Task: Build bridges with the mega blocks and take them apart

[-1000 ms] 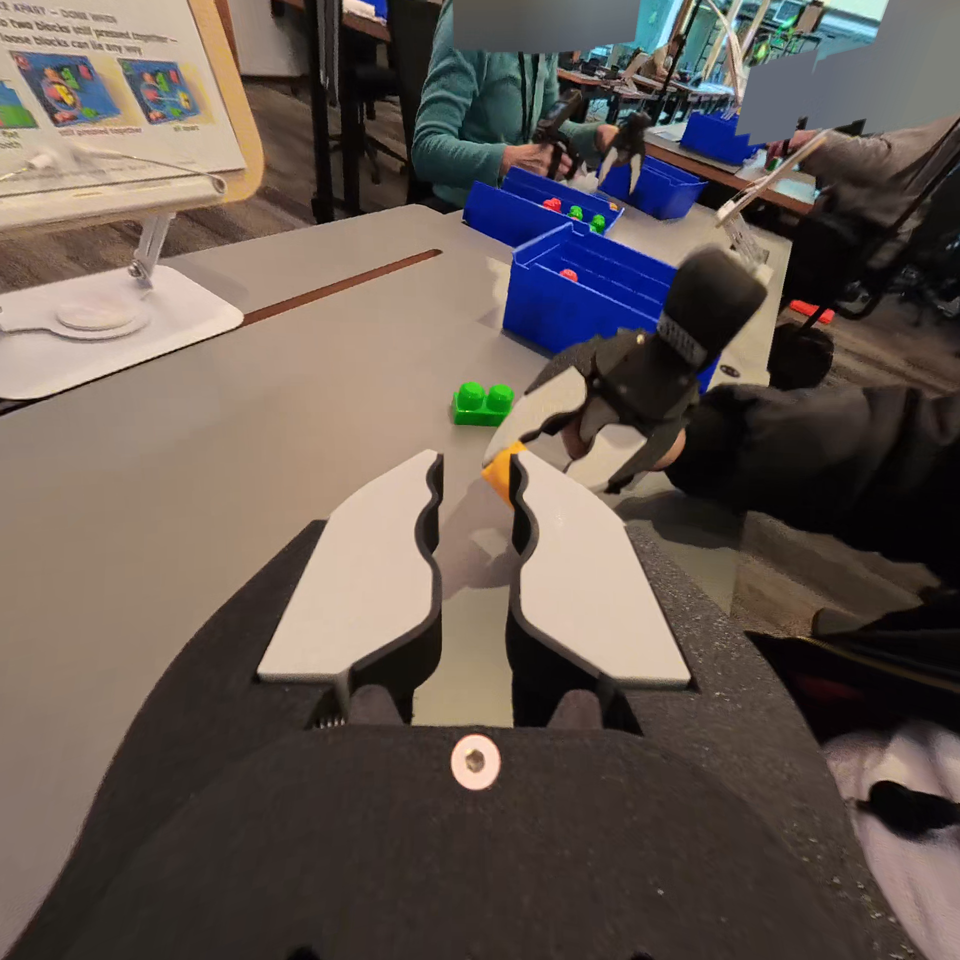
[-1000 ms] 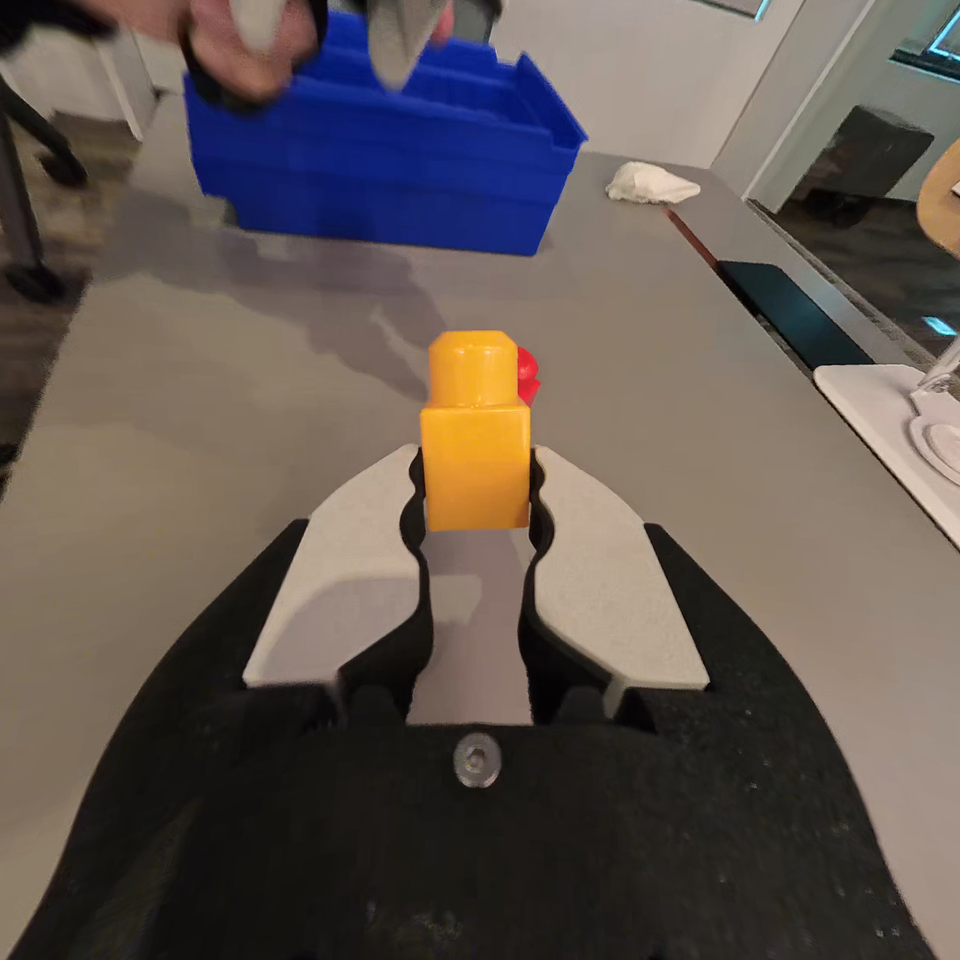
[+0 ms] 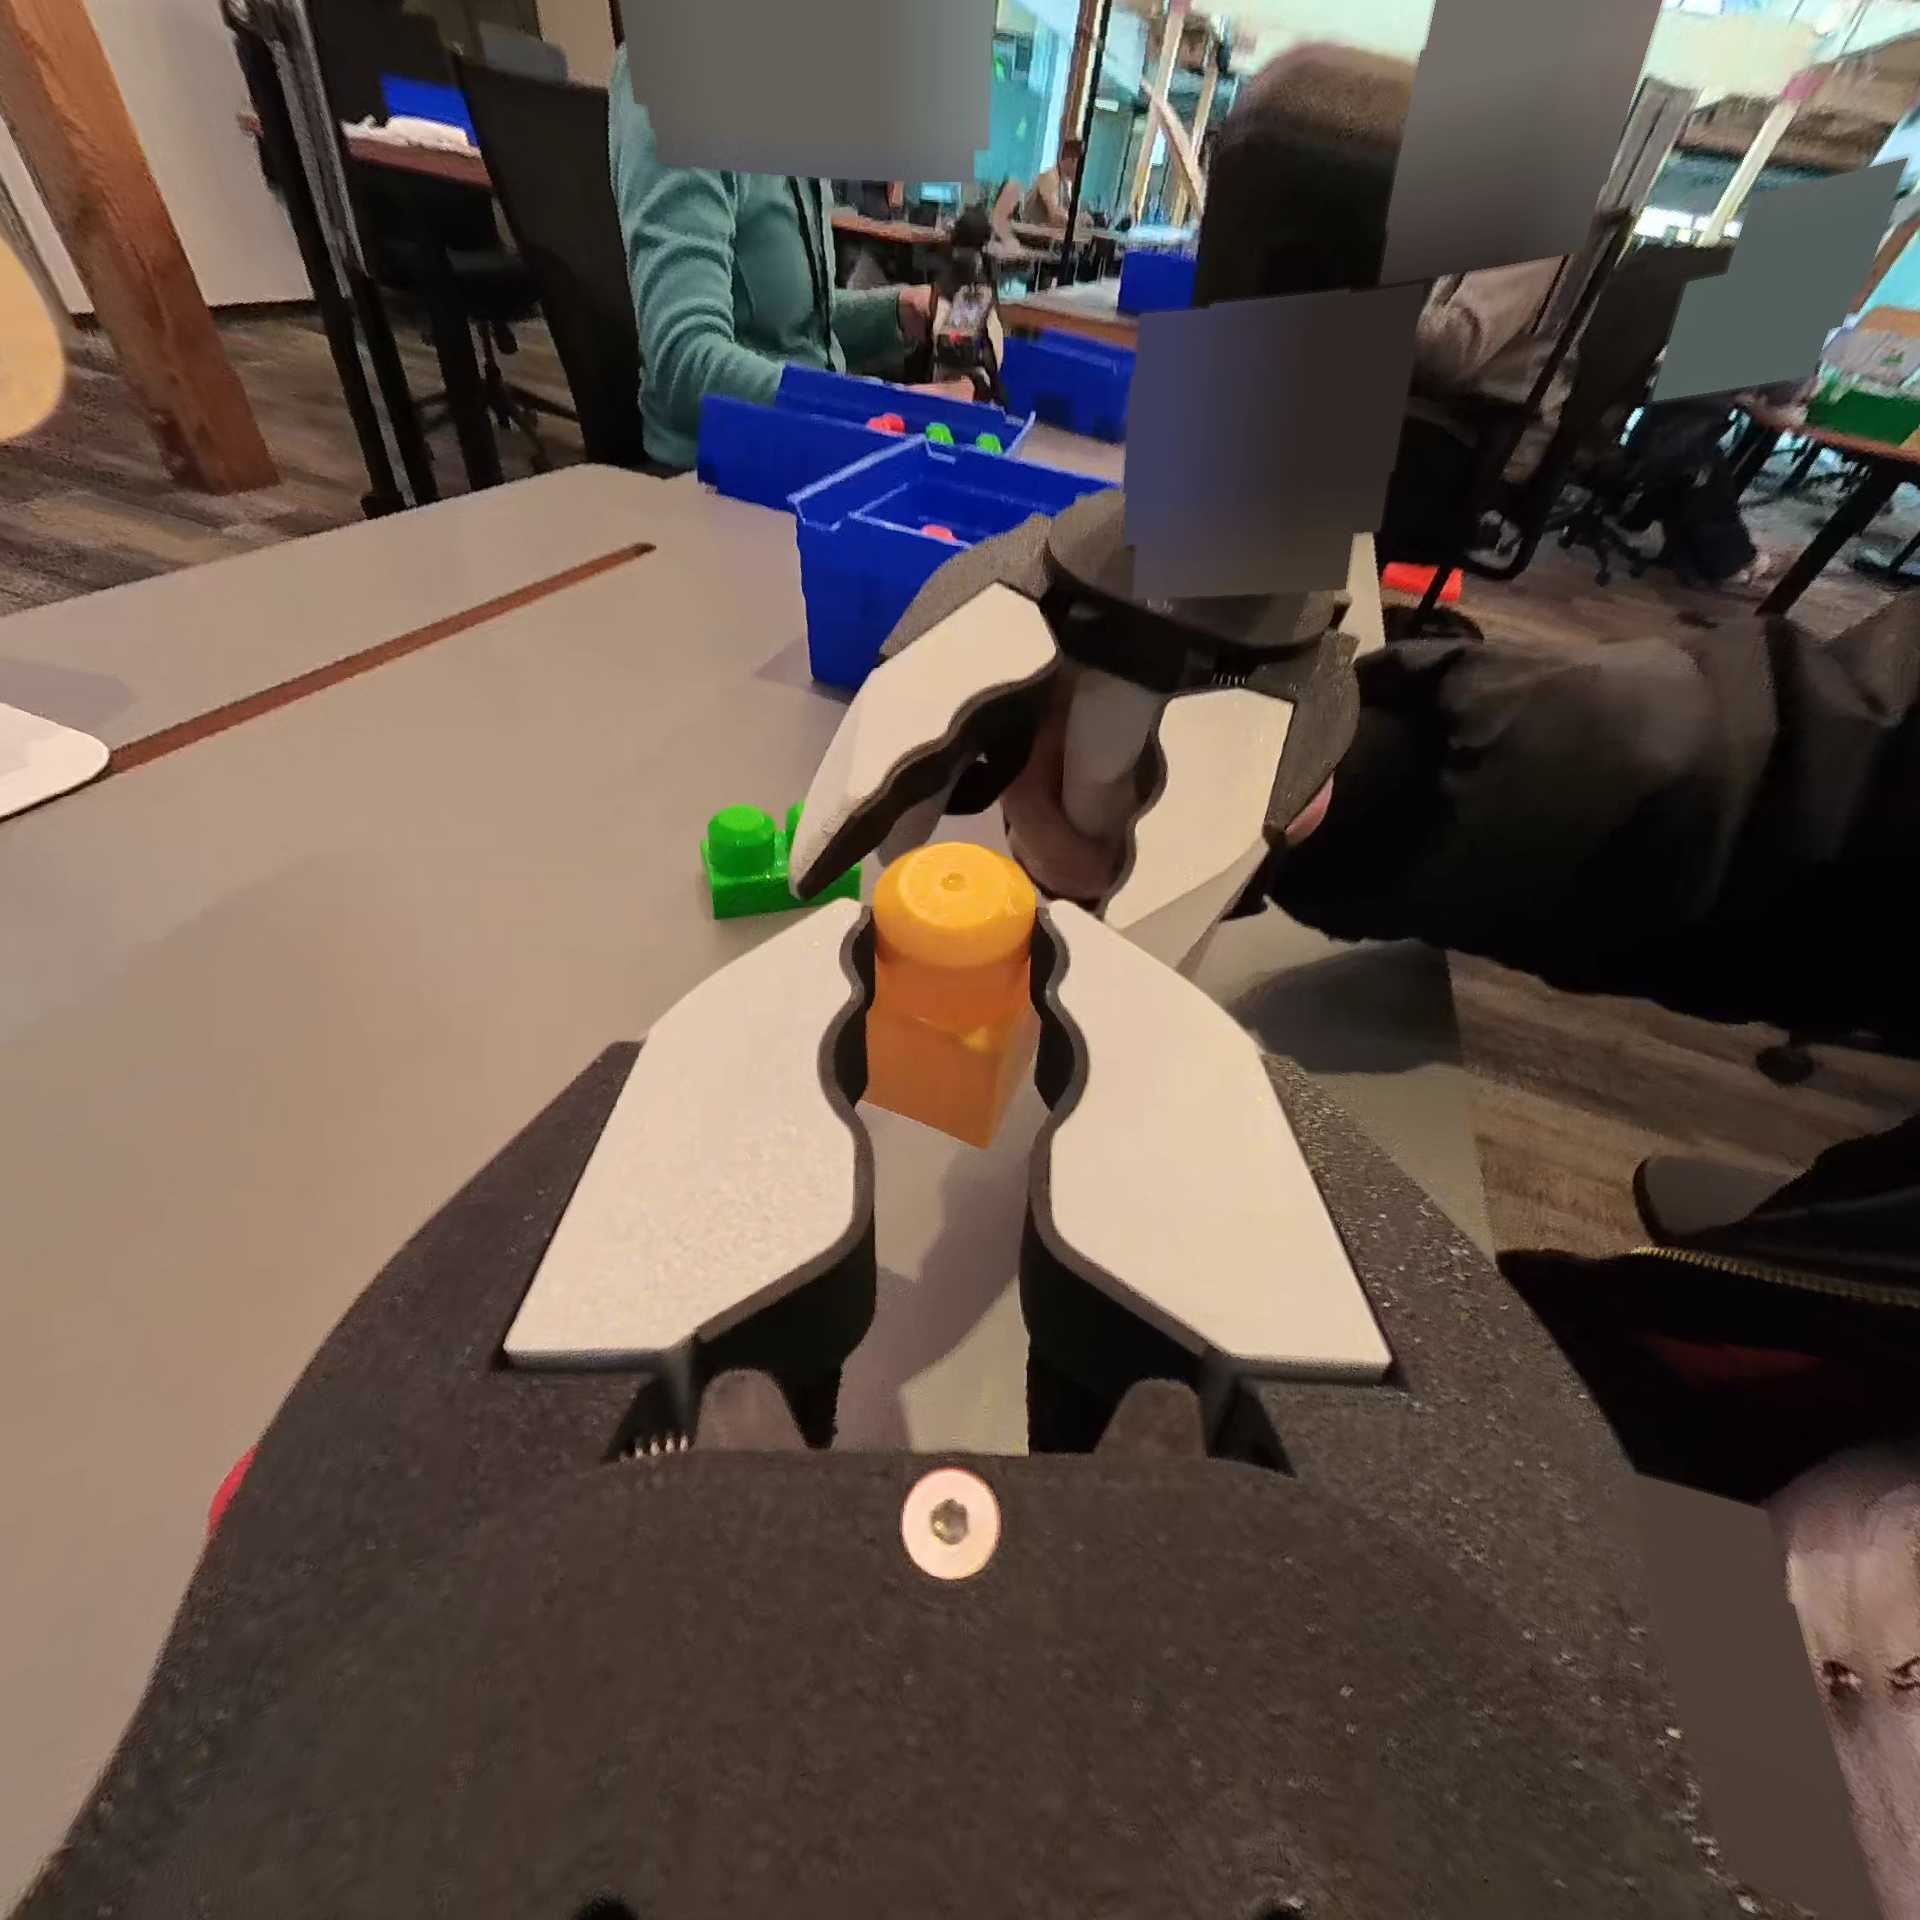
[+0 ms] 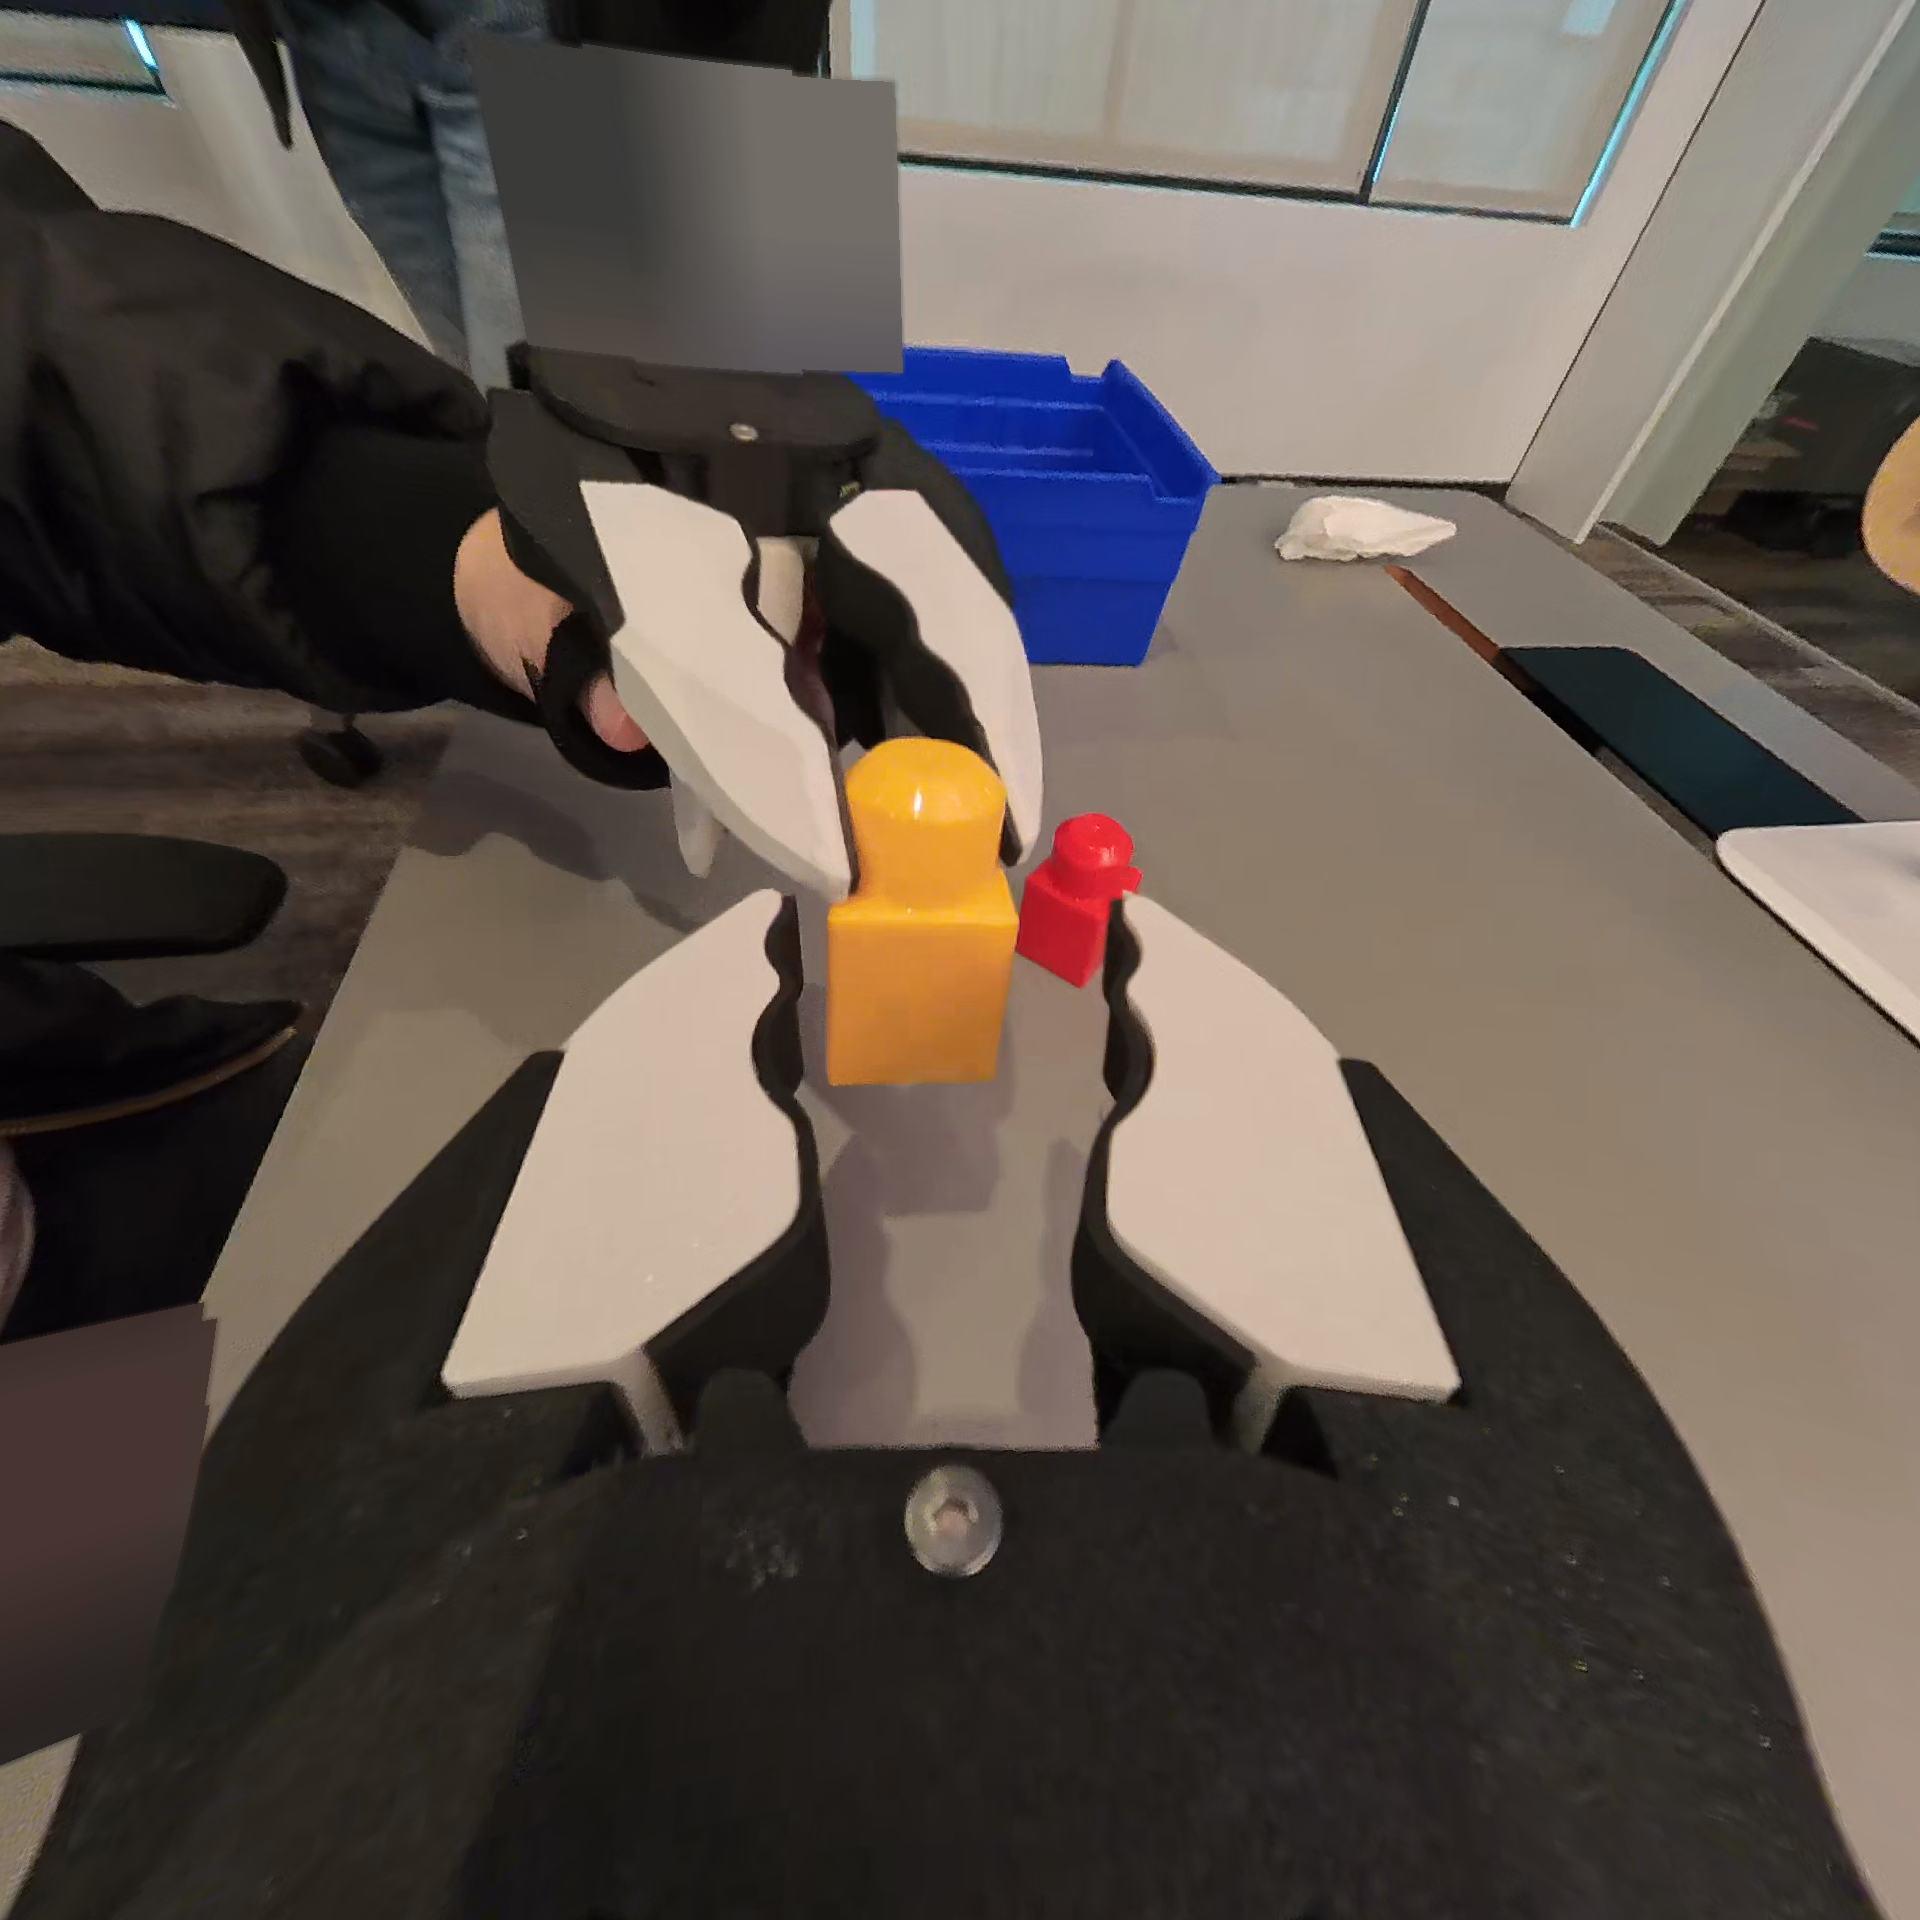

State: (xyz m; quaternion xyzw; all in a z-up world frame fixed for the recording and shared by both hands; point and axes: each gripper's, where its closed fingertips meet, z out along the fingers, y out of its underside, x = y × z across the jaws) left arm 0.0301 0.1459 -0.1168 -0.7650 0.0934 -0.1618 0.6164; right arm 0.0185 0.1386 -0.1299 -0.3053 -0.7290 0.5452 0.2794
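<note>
An orange one-stud block (image 3: pixel 951 1049) is clamped at its stud end between the fingers of my left gripper (image 3: pixel 954 935), which holds it a little above the grey table (image 3: pixel 364 987). In the right wrist view the orange block (image 4: pixel 920 987) sits between the spread fingers of my right gripper (image 4: pixel 951 914), with a gap on each side. My left gripper (image 4: pixel 930 862) comes in from the far side, shut on the stud. My right gripper (image 3: pixel 987 920) faces the left one, open. A red one-stud block (image 4: pixel 1075 914) stands on the table just behind. A green two-stud block (image 3: pixel 743 862) lies farther left.
A blue bin (image 3: pixel 862 582) stands behind the grippers; it also shows in the right wrist view (image 4: pixel 1081 520). A white cloth (image 4: pixel 1361 540) lies at the table's far end. A white stand base (image 4: pixel 1829 914) is at the right edge. People sit at the tables beyond.
The right gripper held the orange block and the left was open beside it. Now the left has shut on the block's stud and the right has opened.
</note>
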